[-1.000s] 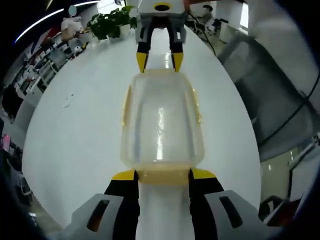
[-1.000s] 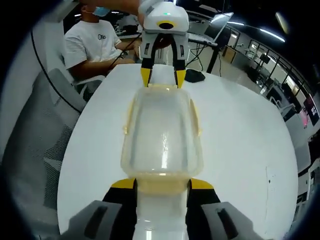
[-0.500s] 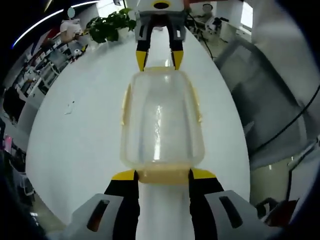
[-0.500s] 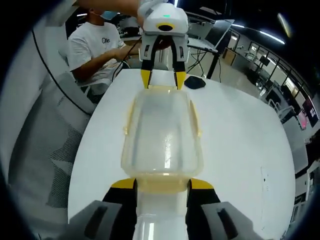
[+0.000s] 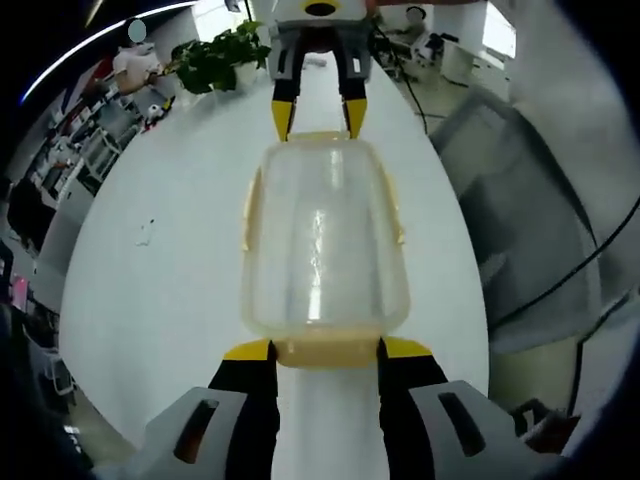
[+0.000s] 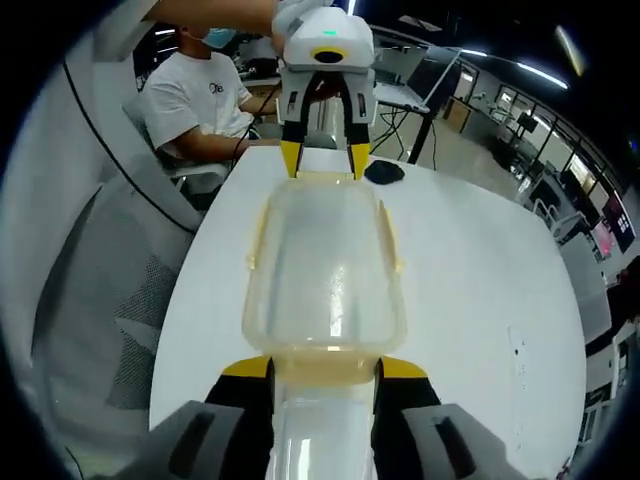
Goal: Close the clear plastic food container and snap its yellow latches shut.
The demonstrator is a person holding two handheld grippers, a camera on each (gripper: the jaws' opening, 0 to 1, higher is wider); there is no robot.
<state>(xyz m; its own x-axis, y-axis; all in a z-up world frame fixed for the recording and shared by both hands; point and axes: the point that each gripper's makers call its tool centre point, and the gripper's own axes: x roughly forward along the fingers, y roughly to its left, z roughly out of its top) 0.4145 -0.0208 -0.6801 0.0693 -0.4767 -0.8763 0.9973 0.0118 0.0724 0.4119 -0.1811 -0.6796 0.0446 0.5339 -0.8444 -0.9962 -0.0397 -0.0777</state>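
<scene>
A clear plastic food container (image 5: 322, 240) with its lid on lies lengthwise between the two grippers, above a white table (image 5: 170, 260). Pale yellow latches run along its long sides (image 5: 248, 212). My left gripper (image 5: 325, 350) is shut on the yellow end latch nearest its camera. At the far end, the right gripper (image 5: 318, 118) holds the opposite end with its yellow tips. In the right gripper view the same container (image 6: 325, 260) is seen from the other side. There the right gripper (image 6: 325, 368) is shut on the near end latch and the left gripper (image 6: 323, 158) grips the far end.
A potted plant (image 5: 215, 50) stands at the table's far end, and a small scrap (image 5: 147, 232) lies on its left side. Grey mesh chairs (image 5: 540, 200) (image 6: 90, 300) flank the table. A seated person in a white shirt (image 6: 200, 95) and a black object (image 6: 383, 172) are beyond the container.
The background has slid in both views, so the hands and cameras have moved. The container keeps the same place between the two grippers, and both grips are unchanged.
</scene>
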